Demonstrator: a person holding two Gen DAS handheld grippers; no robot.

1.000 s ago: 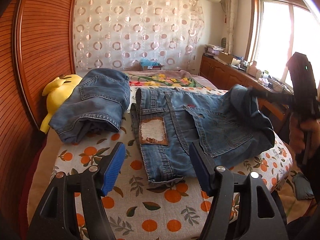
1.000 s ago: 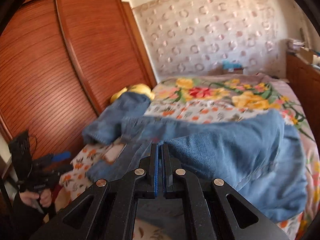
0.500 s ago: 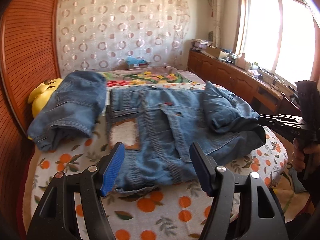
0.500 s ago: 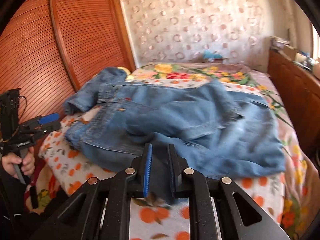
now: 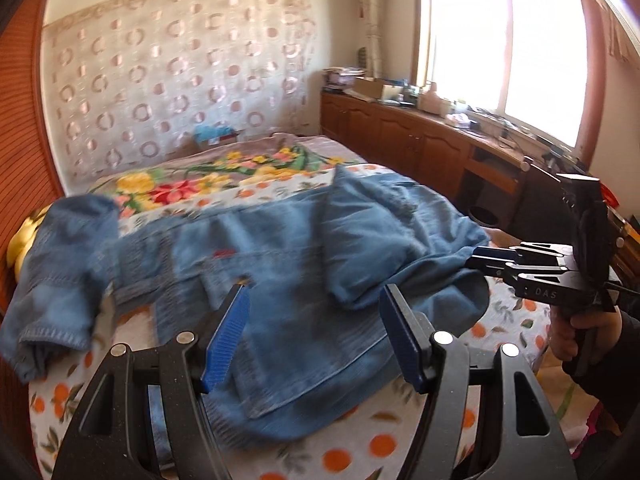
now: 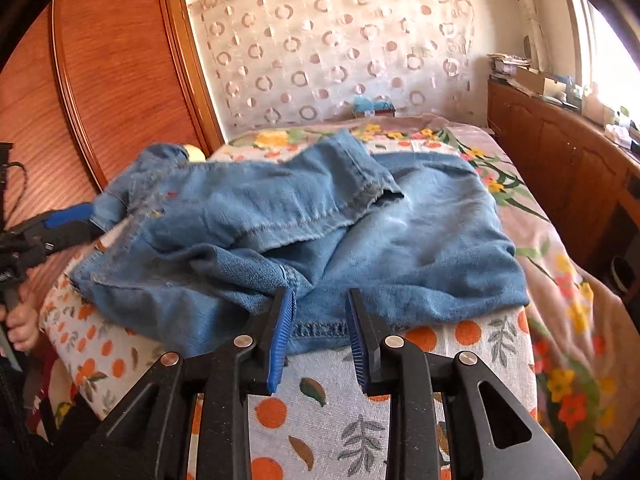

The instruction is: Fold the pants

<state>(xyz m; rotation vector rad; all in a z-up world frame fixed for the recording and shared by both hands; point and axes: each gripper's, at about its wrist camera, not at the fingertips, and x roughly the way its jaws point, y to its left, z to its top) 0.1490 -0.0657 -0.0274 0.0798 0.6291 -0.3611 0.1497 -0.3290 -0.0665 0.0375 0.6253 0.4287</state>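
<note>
The pants (image 6: 304,232), blue denim, lie rumpled across the near end of the bed (image 6: 400,408), one leg folded back over the rest. My right gripper (image 6: 320,312) sits at their near hem, its jaws opening with a strip of hem between them but unpressed. My left gripper (image 5: 314,312) hovers over the pants' left side, jaws wide, holding nothing.

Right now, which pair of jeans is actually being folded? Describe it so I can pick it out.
On the bed's orange-print sheet, take the larger jeans spread across the middle, one leg flipped over the top. The other pair sits already folded, a compact bundle beside the wooden wardrobe.
</note>
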